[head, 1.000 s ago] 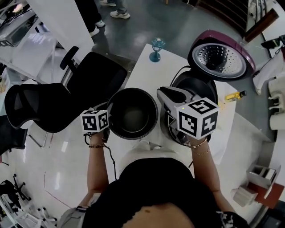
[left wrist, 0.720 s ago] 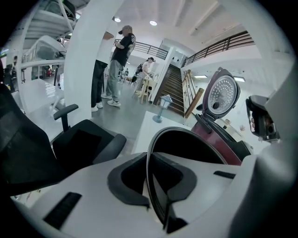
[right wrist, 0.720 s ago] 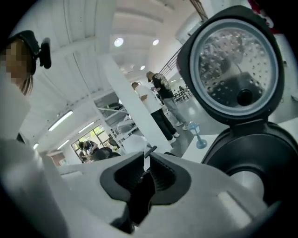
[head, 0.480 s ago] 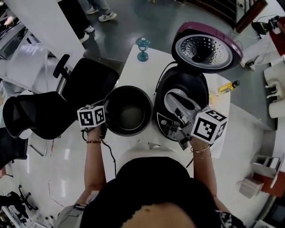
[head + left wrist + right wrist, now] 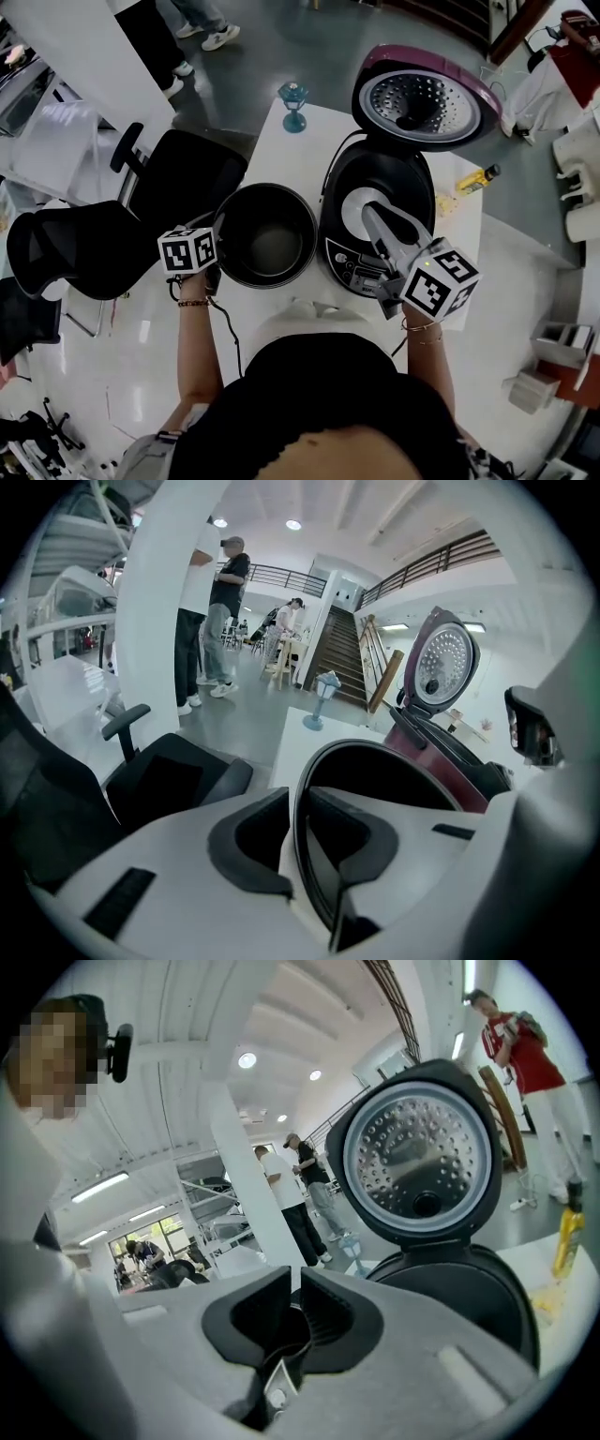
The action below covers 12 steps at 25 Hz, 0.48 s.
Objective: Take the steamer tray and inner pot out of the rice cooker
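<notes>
left claw (image 5: 298, 808) pinches the rim of the inner pot (image 5: 403, 775), its jaws just eased a little with the rim between them. the pot seems to rest on the table (image 5: 281, 150) ahead of it. a looser bite could let the pot slip or tip toward the rice cooker (image 5: 375, 202) just beyond. right claw (image 5: 296, 1283), pressed together and empty, hovers over that cooker. steamer tray unseen.

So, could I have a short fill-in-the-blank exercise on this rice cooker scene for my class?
1. The lid of the rice cooker stands ___.
2. In the head view, the inner pot sits on the table to the cooker's ___.
3. The left gripper is clamped on the pot's ___.
4. The right gripper, jaws shut, holds ___.
Missing: open; left; rim; nothing.
</notes>
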Each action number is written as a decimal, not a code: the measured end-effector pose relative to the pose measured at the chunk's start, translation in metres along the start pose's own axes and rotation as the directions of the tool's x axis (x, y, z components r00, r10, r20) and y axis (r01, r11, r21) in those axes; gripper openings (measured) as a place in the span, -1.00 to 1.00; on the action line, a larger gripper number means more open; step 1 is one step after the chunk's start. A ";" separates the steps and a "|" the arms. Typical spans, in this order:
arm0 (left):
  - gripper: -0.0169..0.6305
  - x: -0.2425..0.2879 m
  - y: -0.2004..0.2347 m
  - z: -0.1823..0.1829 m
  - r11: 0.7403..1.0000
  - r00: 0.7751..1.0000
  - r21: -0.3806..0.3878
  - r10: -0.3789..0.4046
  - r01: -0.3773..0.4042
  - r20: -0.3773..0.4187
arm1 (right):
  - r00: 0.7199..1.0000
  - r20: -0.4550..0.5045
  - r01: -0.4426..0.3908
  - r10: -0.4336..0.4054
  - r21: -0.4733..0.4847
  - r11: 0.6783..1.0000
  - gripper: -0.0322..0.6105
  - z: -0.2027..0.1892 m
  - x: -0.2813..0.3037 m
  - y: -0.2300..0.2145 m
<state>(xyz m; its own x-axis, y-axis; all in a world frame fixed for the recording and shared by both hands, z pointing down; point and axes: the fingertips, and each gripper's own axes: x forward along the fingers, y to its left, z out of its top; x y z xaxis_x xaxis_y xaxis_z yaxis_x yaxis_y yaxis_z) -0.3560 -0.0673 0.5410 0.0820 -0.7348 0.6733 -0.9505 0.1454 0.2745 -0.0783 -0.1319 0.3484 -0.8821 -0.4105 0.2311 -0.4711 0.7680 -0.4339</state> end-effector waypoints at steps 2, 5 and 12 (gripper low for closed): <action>-0.71 -0.010 0.004 0.006 0.999 0.999 0.035 0.036 -0.037 0.017 | 0.998 0.033 0.056 -0.055 -0.037 0.998 -0.79 0.002 -0.008 -0.006; -0.63 -0.038 0.003 0.032 0.990 0.988 0.093 0.097 -0.108 0.122 | 0.986 0.115 0.134 -0.125 -0.080 0.988 -0.83 0.011 -0.024 -0.012; -0.94 -0.122 -0.093 0.091 0.984 0.850 0.174 -0.059 -0.039 0.523 | 0.902 0.324 0.354 -0.284 -0.183 0.917 -0.89 0.025 -0.081 -0.010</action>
<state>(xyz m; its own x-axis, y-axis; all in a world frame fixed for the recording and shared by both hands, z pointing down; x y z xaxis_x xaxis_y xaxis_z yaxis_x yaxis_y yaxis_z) -0.3052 -0.0513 0.3712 -0.0313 -0.9798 0.1974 -0.9906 0.0567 0.1245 -0.0021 -0.1194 0.3121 -0.6622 -0.7477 0.0492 -0.7444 0.6490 -0.1569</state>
